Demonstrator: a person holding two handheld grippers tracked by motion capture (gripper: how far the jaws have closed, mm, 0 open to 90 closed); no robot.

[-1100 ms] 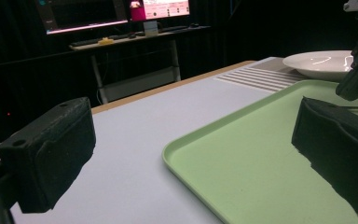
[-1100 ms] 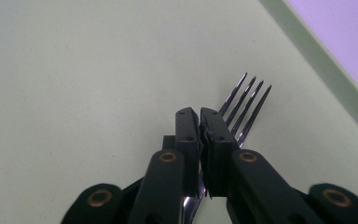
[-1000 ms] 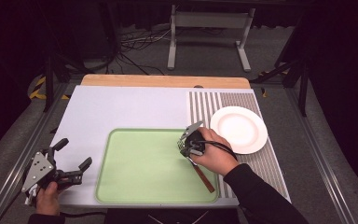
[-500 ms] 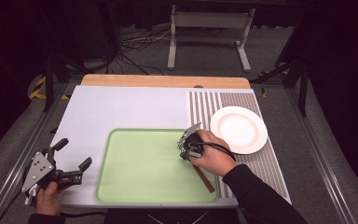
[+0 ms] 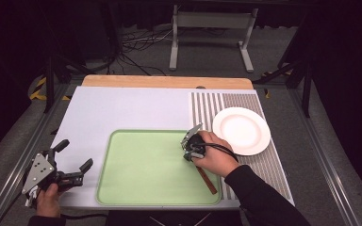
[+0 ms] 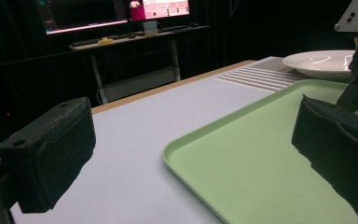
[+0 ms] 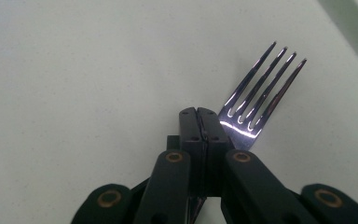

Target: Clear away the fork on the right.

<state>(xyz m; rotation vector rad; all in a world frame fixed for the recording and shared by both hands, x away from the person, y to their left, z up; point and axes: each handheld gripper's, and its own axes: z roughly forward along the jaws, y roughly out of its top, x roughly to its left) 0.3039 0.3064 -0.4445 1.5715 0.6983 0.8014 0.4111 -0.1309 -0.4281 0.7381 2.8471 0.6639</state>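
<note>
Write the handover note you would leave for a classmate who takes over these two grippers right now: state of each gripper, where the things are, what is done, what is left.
Right gripper: fingers shut on the fork, low over the right part of the green tray; the tines point forward past the fingertips.
Left gripper: open, holds nothing, at the table's front left corner beside the tray.
White plate: bare, on the striped mat right of the tray.
A brown wooden handle sticks out from under the right hand, at the tray's right rim.
Done: fork gripped.
Left: probably to set the fork down; where is not clear from here.
</note>
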